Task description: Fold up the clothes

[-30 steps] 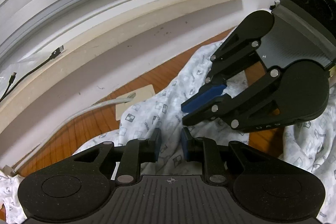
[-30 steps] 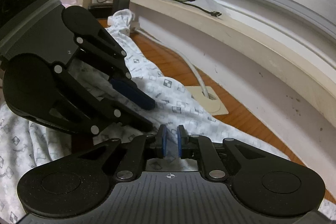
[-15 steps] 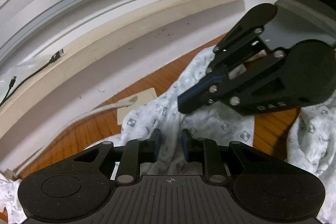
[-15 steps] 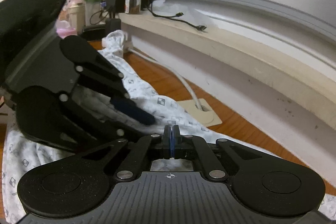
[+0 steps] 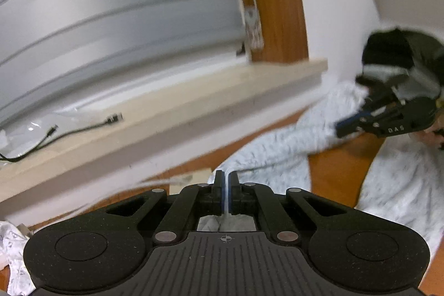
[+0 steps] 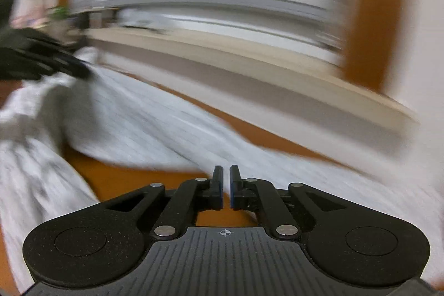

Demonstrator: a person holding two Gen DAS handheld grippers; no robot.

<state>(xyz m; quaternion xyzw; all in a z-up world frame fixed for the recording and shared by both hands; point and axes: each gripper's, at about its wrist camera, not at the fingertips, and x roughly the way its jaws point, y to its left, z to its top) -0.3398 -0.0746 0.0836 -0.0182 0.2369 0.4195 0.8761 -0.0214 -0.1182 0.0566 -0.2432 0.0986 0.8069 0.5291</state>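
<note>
- Left gripper (image 5: pixel 226 176) is clenched on the garment (image 5: pixel 277 157): a thin white fold is pinched between its blue pads (image 5: pixel 221 196), and more cloth is bunched just behind them.
- Right gripper (image 6: pixel 226 171) is seen with its jaws opening. A narrow gap is left between the pads (image 6: pixel 220 193), so they are not pressed together. Through the gap, pale cloth is seen at the top and bare table lower down.
- A grey slatted shutter (image 5: pixel 111 18) fills the far left of the left wrist view, and a wooden frame (image 5: pixel 277 4) is set at its right edge.
- A pale sill (image 5: pixel 166 115) runs below the shutter, along the far side of the table. In the right wrist view it (image 6: pixel 249 65) is blurred.
- The orange-brown table (image 5: pixel 338 176) is left bare in a patch between two parts of the garment. The same patch (image 6: pixel 125 179) is seen near the right gripper.
- The garment (image 6: pixel 152 129), white with a small grey print, is spread over the table between the two grippers, from the left one at the near left to the right one at the far right.
- In the left wrist view the right gripper (image 5: pixel 340 126) is seen at the far right, with its tips at the edge of the cloth. It is too blurred for a grip to be told.
- In the right wrist view the left gripper (image 6: pixel 83 71) is seen at the far left, with its tips at a raised bunch of cloth.
- A black cable (image 5: pixel 69 132) is laid on the sill at the left.
</note>
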